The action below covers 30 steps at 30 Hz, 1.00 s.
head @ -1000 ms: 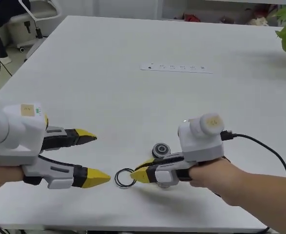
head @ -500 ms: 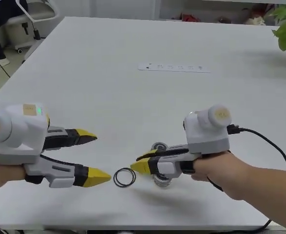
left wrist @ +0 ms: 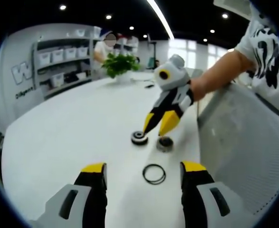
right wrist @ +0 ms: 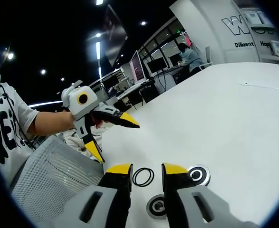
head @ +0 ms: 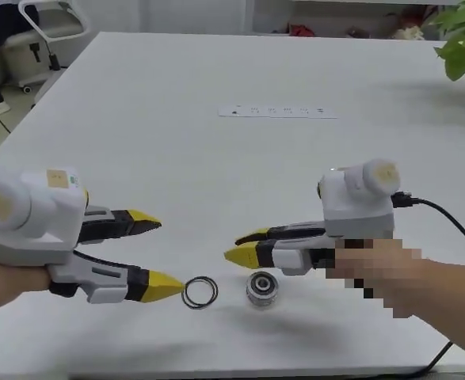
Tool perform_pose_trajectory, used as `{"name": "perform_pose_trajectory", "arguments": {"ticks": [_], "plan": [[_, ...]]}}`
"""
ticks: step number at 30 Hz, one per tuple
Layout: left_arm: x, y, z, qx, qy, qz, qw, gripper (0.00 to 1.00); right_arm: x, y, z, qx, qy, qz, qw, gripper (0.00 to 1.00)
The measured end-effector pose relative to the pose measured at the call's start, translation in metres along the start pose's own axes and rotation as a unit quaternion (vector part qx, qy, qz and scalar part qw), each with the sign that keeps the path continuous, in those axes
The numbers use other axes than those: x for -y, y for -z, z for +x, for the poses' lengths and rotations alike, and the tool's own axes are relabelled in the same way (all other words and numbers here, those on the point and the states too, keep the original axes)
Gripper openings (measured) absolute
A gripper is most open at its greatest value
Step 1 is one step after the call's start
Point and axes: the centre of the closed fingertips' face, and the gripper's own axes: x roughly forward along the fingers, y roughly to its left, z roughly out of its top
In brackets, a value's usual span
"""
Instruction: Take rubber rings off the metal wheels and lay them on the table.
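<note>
Though empty, right gripper (head: 238,246) narrowly ajar.

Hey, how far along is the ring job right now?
Done: black rubber rings lie flat on the table. In hand: nothing, left gripper and right gripper both open, empty. Left: one metal wheel beside the rings, a second wheel by it; whether either still wears a ring, I cannot tell.

White-grey, yellow-tipped left tongs (head: 169,255) and right tongs (head: 234,246), with a black cable (head: 422,203) on the right.
</note>
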Motion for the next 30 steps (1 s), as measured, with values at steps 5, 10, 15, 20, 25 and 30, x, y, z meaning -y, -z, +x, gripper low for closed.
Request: {"name": "perform_pose_trajectory", "arguments": {"ticks": [5,10,15,20,25,30], "plan": [[-0.003,0.000,0.002,-0.004,0.000,0.000,1.0000,0.63,0.009,0.000,-0.008,0.001,0.010,0.001,0.9999,0.23],[-0.006,-0.003,0.004,-0.006,0.000,0.003,1.0000,0.63,0.014,0.000,-0.014,0.001,0.017,-0.003,0.9998,0.24],[-0.009,-0.006,0.010,-0.011,0.003,0.006,0.9999,0.63,0.020,0.000,-0.021,0.001,0.024,-0.006,0.9997,0.27],[-0.011,-0.010,0.017,-0.011,0.006,0.009,0.9999,0.63,0.025,0.001,-0.025,0.000,0.030,-0.012,0.9995,0.30],[-0.010,-0.012,0.025,-0.015,0.012,0.014,0.9997,0.63,0.031,0.003,-0.030,-0.002,0.042,-0.018,0.9989,0.31],[-0.009,-0.013,0.033,-0.019,0.017,0.016,0.9995,0.63,0.038,0.006,-0.035,-0.007,0.054,-0.026,0.9982,0.32]]}}
